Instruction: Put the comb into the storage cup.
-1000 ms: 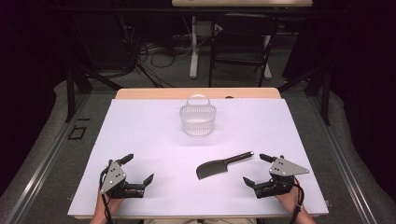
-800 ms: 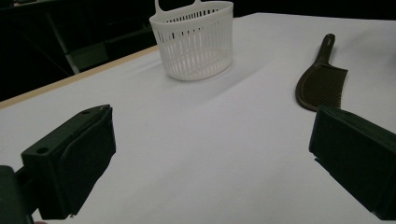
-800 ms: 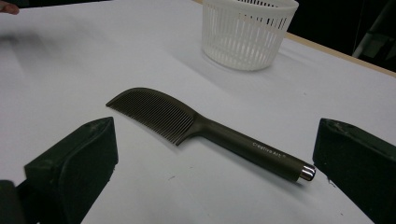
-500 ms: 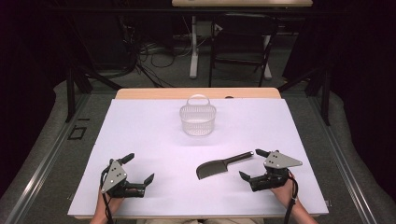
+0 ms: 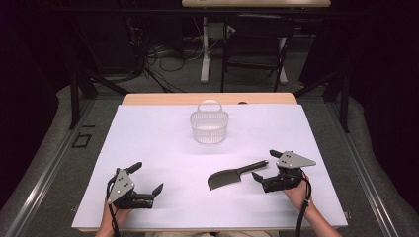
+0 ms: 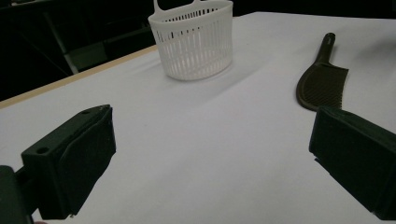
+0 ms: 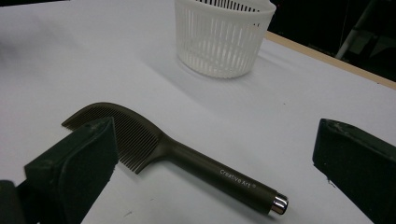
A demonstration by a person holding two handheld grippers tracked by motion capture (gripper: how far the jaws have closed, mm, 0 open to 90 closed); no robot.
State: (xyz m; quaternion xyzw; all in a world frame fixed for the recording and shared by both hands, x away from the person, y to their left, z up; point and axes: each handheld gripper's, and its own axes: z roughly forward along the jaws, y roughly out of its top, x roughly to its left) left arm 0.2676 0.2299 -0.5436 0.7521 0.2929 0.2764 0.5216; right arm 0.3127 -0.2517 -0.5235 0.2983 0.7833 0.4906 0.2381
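One dark olive plastic comb point(image 7: 140, 140) with a long handle and a chrome end cap is seen lying flat on the white-covered counter point(image 5: 163, 148), near its front right part. Its handle is pointed toward the right tongs point(image 5: 267, 167), which are held spread wide just beside the handle tip without touching it. In the right gripper view, the comb is framed between the two black jaws. Farther back, near the counter's middle, a white slatted plastic basket point(image 5: 209, 126) with a hoop handle is stood upright, well apart from the comb. The left tongs point(image 5: 146, 177) are held wide apart at the front left, with nothing gripped.
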